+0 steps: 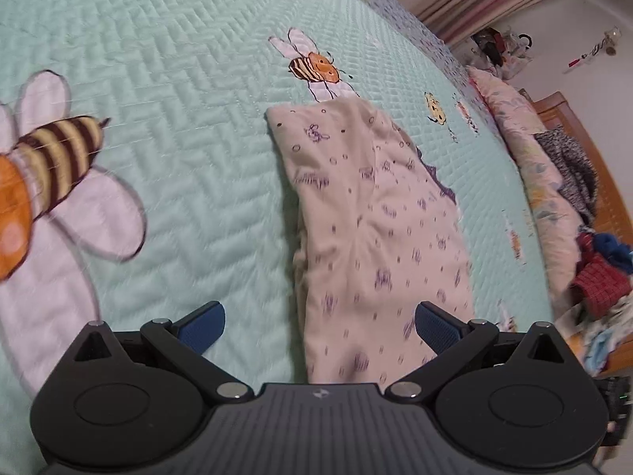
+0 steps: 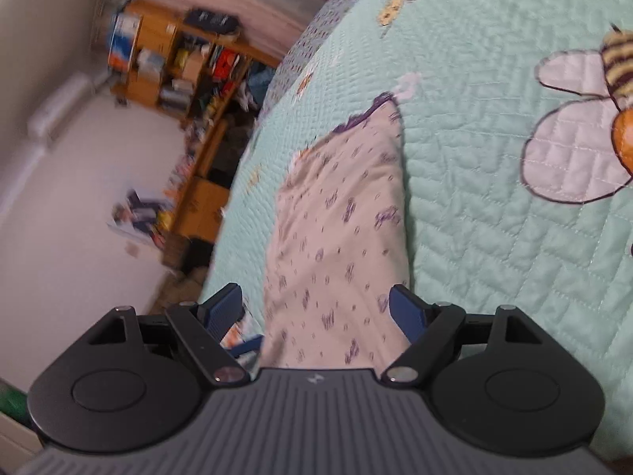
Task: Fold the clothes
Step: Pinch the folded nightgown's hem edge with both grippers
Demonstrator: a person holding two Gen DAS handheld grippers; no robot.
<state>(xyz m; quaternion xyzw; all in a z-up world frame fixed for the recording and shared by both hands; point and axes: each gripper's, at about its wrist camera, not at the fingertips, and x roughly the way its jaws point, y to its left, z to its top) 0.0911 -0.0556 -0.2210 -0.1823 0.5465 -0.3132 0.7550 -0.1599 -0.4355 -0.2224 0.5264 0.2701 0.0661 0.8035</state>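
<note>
A cream garment (image 1: 372, 229) with small purple prints lies folded into a long strip on the mint quilted bedspread (image 1: 178, 118) with its appliquéd bees. The left gripper (image 1: 316, 326) and right gripper (image 2: 316, 310) both hover over it, blue-padded jaws spread wide, holding nothing.

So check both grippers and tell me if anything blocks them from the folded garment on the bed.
Nothing visible does. The folded garment lies bare on the quilt, right ahead of the open left gripper and the open right gripper; the pile of clothes sits off to the side.
</note>
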